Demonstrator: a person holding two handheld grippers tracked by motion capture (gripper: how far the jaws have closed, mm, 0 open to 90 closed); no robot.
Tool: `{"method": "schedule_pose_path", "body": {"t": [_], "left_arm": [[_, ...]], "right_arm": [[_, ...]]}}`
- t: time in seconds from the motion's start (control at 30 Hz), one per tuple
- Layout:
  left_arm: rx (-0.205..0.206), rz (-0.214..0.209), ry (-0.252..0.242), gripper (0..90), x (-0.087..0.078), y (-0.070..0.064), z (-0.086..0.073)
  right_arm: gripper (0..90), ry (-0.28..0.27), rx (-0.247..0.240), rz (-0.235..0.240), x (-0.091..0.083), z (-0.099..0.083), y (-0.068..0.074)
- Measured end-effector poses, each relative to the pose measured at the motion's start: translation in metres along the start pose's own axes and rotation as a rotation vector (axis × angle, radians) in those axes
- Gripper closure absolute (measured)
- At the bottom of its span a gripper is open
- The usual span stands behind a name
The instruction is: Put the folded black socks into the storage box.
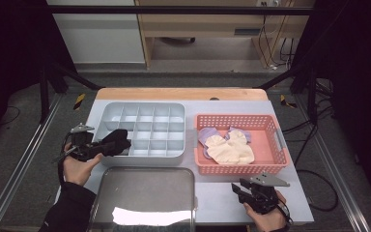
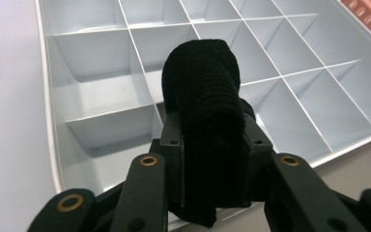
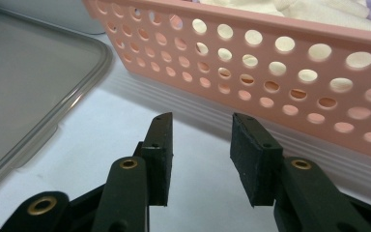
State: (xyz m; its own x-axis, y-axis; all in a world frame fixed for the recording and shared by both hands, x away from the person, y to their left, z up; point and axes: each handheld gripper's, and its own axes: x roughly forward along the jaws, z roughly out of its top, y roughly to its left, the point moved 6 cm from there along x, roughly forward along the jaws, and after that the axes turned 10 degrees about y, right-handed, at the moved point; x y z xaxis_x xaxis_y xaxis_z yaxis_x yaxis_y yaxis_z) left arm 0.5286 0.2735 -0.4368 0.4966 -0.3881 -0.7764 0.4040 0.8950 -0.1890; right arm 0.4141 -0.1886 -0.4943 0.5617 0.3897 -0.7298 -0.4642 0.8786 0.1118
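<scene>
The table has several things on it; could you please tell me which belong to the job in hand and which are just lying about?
In the job:
black sock, clamped in the left gripper
grey divider tray

Lying about for now:
pink basket of light socks
clear lid
right gripper, open, idle

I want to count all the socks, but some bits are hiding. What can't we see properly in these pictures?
- Black sock, left gripper view: the left tool covers its lower part.
- Grey divided box, high view: the sock hides its near-left compartments.
- Pale socks in the pink basket, high view: piled up, too small to count.
- Clear lid, high view: cut by the bottom edge.
</scene>
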Motion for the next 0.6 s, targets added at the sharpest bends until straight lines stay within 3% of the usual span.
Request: {"method": "schedule_pose_path", "body": {"t": [0.33,0.43,0.6], "left_arm": [[0.06,0.025,0.071,69.2,0.003,-0.0022,0.0021],[0.075,0.062,0.093,69.3,0.0069,-0.0052,0.0021],[0.093,0.086,0.102,69.4,0.0099,-0.0083,0.0024]], "right_arm": [[61.0,0.011,0.004,0.008,0.0025,-0.0001,0.0],[61.1,0.012,0.007,0.008,0.0025,-0.0001,-0.0006],[61.0,0.014,-0.001,0.012,0.0041,0.0,0.0]]}}
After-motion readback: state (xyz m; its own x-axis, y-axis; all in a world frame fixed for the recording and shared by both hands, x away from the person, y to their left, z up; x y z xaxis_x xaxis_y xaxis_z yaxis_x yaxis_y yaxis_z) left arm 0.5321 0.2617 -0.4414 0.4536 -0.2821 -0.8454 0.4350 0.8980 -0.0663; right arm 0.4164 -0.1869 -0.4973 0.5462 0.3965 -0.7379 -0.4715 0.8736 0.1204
